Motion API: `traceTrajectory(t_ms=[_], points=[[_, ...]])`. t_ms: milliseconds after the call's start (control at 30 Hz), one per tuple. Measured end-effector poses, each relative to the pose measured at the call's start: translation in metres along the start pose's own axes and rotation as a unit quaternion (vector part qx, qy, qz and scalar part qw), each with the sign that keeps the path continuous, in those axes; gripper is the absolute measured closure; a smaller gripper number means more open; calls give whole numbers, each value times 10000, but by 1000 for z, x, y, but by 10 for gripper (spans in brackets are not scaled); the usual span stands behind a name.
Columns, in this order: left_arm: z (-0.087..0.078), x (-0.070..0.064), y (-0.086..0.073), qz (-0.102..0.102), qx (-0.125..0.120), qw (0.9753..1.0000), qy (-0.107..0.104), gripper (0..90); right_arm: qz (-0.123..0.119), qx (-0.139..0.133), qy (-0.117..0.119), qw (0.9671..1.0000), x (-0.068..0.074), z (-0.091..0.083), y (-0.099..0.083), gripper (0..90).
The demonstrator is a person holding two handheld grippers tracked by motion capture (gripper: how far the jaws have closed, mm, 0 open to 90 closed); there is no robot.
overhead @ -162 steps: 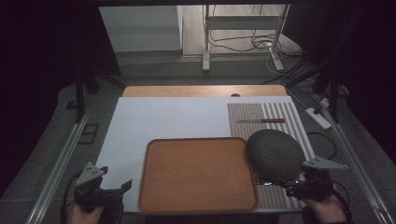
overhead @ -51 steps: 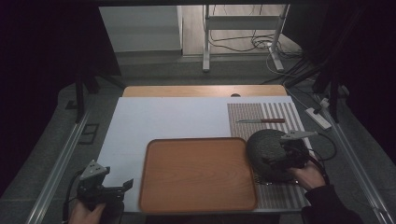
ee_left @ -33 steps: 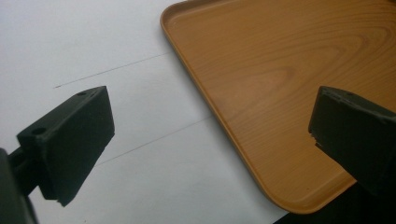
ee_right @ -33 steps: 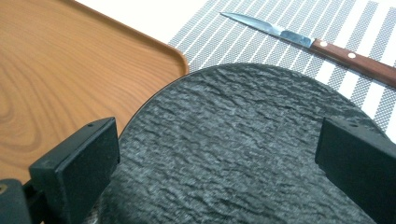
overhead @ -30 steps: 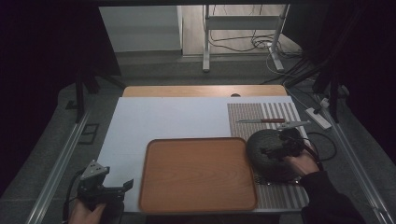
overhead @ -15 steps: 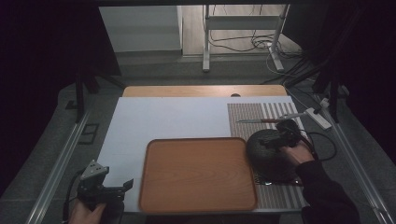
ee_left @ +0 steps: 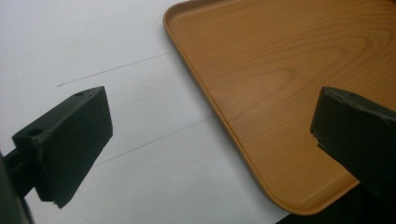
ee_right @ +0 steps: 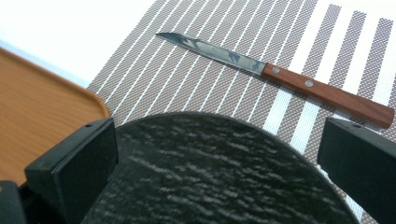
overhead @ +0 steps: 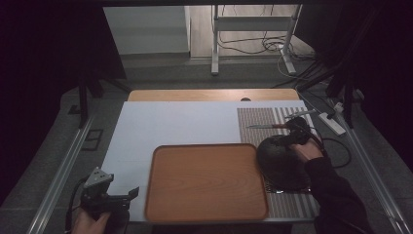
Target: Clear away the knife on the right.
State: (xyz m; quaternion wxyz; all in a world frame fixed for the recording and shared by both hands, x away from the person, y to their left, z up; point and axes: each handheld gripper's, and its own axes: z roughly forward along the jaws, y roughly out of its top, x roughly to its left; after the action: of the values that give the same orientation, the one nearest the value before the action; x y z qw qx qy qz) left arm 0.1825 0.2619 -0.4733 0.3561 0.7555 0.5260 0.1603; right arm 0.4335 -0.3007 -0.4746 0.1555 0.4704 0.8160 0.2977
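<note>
My right gripper (ee_right: 219, 172) hangs over the far part of the dark plate (ee_right: 219, 172), jaws wide apart, with the plate's rim curving between and just beyond my fingers (ee_right: 74, 163). The knife (ee_right: 280, 77) lies past them on the striped mat (ee_right: 187, 79), blade pointing left. My left gripper (ee_left: 210, 154) is also apart, over the white table (ee_left: 93, 46), beside the tray (ee_left: 289, 70) corner.

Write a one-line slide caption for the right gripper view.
Right gripper with jaws open above a dark round plate, a wooden-handled knife lying beyond on the striped placemat, wooden tray at left.
</note>
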Motion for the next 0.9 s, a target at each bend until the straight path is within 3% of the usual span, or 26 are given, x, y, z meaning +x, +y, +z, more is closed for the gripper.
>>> traceTrajectory(t_ms=[400,567,767,900], points=[[0,1,0,-31,3,10000,-5,0,21,81,-217,9997,-18,15,14,0],[0,1,0,-52,-1,10000,-6,0,292,142,-262,9991,-29,24,20,0],[0,1,0,-55,11,10000,4,0,378,221,-240,9988,-37,32,24,0],[1,1,0,-50,17,10000,8,1,323,163,-282,9989,-40,33,26,71]])
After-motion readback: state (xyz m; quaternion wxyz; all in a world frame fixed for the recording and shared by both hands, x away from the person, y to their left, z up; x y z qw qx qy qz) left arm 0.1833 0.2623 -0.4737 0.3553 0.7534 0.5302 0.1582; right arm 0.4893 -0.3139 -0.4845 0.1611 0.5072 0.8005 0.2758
